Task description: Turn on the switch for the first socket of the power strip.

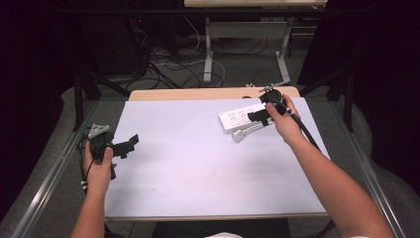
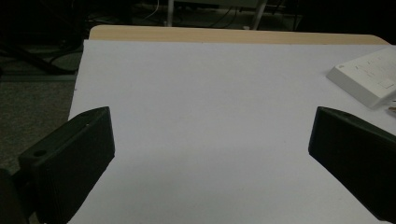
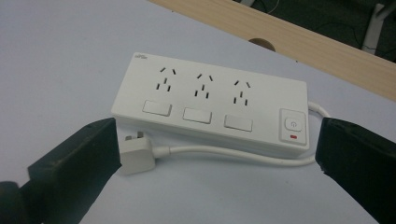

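Near the far right corner of the white mat I see the power strip, lying flat with its three socket groups and switch row facing up. Its white cable loops along the strip's near side and ends in the plug, which lies just beside the strip's left end in the right gripper view. I cannot make out the brand mark on the strip's corner; it is too small. The strip's right end is partly covered in the high view by the right gripper, which hovers over the strip with jaws wide apart, holding nothing; whether a jaw touches the cable I cannot tell. From the left gripper view, the strip is cut off at the picture edge. My left gripper sits well apart from the strip, at the mat's left edge, jaws spread, empty. Beyond the strip runs the wooden table edge, with a round hole partly hidden by the mat.
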A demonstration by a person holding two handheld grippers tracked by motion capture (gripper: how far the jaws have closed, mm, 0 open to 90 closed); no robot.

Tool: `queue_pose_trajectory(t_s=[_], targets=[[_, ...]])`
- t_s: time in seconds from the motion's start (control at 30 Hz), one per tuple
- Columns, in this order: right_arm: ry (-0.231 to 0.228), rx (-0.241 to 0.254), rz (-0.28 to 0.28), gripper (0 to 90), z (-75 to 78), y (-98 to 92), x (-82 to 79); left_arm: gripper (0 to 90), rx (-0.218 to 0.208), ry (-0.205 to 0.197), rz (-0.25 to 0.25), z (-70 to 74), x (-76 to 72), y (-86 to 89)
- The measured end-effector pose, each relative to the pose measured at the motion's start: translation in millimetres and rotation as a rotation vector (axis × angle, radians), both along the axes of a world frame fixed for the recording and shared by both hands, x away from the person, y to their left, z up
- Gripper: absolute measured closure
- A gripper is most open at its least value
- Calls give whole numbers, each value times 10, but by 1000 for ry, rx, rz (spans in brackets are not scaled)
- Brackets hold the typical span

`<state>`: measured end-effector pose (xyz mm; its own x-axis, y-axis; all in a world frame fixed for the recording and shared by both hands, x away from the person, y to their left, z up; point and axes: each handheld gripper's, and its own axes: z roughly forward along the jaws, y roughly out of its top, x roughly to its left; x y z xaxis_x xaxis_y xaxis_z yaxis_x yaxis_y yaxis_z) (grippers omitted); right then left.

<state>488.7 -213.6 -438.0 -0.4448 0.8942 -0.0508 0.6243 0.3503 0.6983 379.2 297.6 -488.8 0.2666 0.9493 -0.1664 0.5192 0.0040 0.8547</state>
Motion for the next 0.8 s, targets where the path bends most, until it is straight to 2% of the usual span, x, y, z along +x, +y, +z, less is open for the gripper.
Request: queue_pose_trajectory(t_s=[0.1,0.2,0.37,0.57,0.73,0.8], targets=[[-24,2,16,0,68,7,-84,2,7,4,-6,4,0,-12],[-36,44,25,0,124,-1,-175,2,7,1,-9,0,3,-22],[-47,71,31,0,181,-50,-336,2,16,6,-14,-2,5,-34],[-76,78,42,0,204,-126,-508,2,13,8,-14,2,0,-40],[-77,106,57,0,175,-196,-640,2,16,10,-16,0,0,-42],[-86,100,60,0,165,-224,-693,2,17,8,-15,-3,0,-46]])
